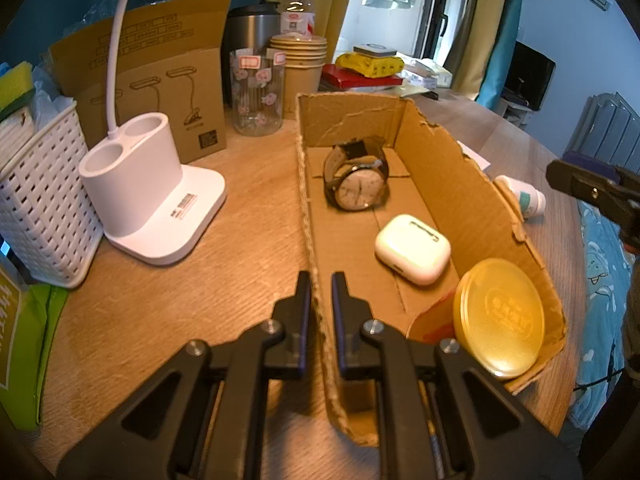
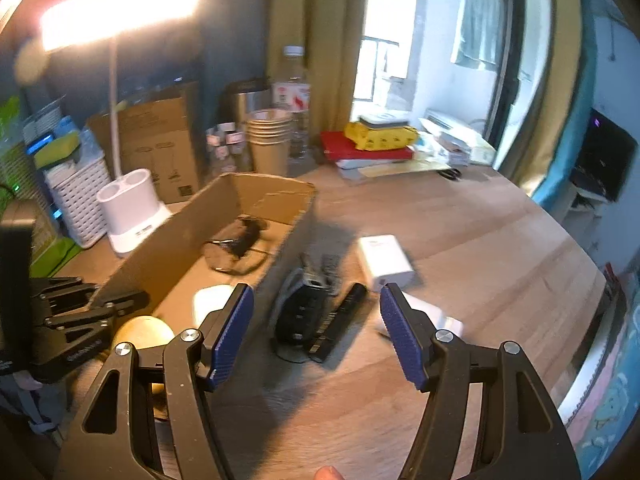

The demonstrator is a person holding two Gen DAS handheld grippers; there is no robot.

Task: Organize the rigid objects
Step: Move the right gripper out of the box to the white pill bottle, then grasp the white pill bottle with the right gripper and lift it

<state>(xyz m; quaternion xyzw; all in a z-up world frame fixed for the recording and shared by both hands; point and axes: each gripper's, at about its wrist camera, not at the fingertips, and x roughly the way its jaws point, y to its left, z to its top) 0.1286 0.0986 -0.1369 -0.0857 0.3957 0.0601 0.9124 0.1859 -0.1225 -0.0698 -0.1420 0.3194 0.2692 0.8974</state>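
Two fisheye views share one round-edged wooden table (image 1: pixel 248 208) with pale oak grain, set by mustard curtains and a bright window.

From the left wrist, the left gripper (image 1: pixel 321 292) is clamped on the near left wall of a torn corrugated cardboard box (image 1: pixel 448 168), one black finger outside and one inside. Inside the box lie a wristwatch (image 1: pixel 358 178) with a white dial and dark strap at the far end, a glossy white rounded earbud case (image 1: pixel 412 249) in the middle, and a round amber tin (image 1: pixel 498 316) leaning against the near right wall. Left of the box stand a smooth white lamp base (image 1: pixel 152 196) with two cylindrical wells, a white woven-pattern plastic basket (image 1: pixel 44 200), a printed carton, a clear stickered glass and a stack of paper cups. A small white bottle (image 1: pixel 524 196) lies on its side just outside the box's right wall.

From the right wrist, somewhat blurred, the right gripper (image 2: pixel 316 316) hangs above the table with its ribbed blue pads (image 2: pixel 236 320) well apart and nothing between them. Beyond them, on the bare wood right of the box, lie a black remote-like device (image 2: pixel 300 312), a slim black stick (image 2: pixel 340 320) just beside it, and a white rectangular box (image 2: pixel 386 260). The lamp glares at top left; books and papers are piled at the far edge.
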